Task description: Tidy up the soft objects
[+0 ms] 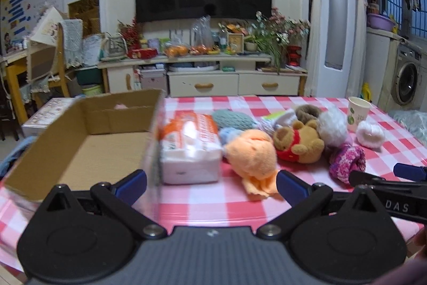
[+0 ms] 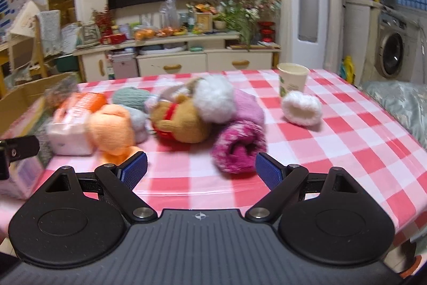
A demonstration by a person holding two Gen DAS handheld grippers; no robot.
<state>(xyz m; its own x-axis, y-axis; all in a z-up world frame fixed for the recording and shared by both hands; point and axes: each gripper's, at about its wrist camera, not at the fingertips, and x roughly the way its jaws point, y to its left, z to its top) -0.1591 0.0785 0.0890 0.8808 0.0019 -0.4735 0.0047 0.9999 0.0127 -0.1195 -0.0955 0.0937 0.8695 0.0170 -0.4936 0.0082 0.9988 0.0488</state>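
Several soft things lie heaped on the checked table (image 2: 333, 130) in front of us, and the cardboard box (image 1: 88, 148) where we judge they belong stands open at its left end, just beside a tissue pack (image 1: 190, 148). Both tongs are spread wide and carry nothing: the left tongs (image 1: 210, 184) hover low over the near edge of the table, facing the gap between the box wall and the orange plush (image 1: 252, 154); the right tongs (image 2: 200, 169) hover with the magenta knitted roll (image 2: 238, 148) just ahead, a little right of centre between the blue pads (image 2: 268, 174).

We judge all of these light and yielding. The magenta roll looks like fuzzy yarn wound on itself, so it should squash under a pinch and grip well, but a hold on a loose outer fold might let it unroll. We would close across its thick middle. The bear in the red shirt (image 1: 299, 142) seems stuffed and springy; its torso offers the firmest hold, a limb would let it dangle. The white fluffy ball (image 2: 303, 108) sits apart, near the paper cup (image 2: 292, 82), and its pile could slip, so we would bite deep. The cup looks easy to tip. The tissue pack's plastic wrap appears slick, and we would take it across its narrow width.
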